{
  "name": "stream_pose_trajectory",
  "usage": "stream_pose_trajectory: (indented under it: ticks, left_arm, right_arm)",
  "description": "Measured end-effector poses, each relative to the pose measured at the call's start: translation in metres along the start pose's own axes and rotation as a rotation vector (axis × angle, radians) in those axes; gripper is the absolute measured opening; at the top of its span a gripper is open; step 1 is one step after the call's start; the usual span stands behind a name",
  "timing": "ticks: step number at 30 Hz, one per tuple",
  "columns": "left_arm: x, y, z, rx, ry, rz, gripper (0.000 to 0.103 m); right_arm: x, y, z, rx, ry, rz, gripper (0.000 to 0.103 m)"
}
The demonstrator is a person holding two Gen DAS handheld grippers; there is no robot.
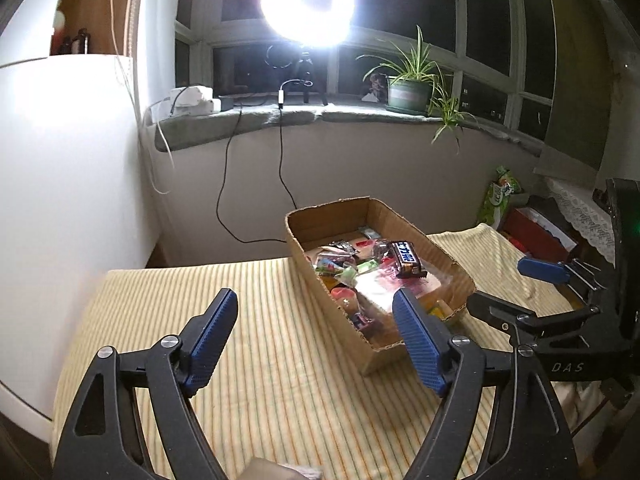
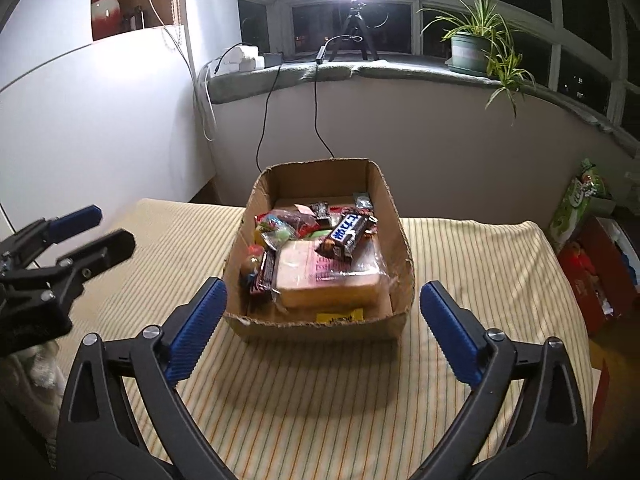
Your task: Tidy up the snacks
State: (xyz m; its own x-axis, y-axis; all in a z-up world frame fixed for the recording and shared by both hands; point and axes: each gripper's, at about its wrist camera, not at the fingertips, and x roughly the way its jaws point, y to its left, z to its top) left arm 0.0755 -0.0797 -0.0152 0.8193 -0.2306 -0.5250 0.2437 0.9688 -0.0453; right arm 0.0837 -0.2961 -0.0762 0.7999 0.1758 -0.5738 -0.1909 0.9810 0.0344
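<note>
Both tongs spread wide and empty: left tongs (image 1: 316, 338) beside the cardboard box (image 2: 402, 236), right tongs (image 2: 324, 330) just before its near wall. Snacks, with the chocolate bar (image 2: 347, 235) on top, already inside the box on the striped tabletop (image 2: 480, 264). Probably nothing left to collect; better to draw back gently, without pushing the box.

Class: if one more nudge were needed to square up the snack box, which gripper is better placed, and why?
Likely the right gripper: its open jaws face the cardboard box head-on, near wall centred between the pads. The left gripper sits off to the side, aimed mostly at bare striped cloth.
</note>
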Motion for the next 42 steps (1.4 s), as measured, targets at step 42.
stream_pose_trajectory:
  ticks: [42]
  left_arm:
    - [-0.0036,0.0047,-0.0035,-0.019,-0.002,0.017,0.081]
  right_arm:
    - [0.0005,0.0016,-0.0071,-0.018,0.017,-0.007,0.100]
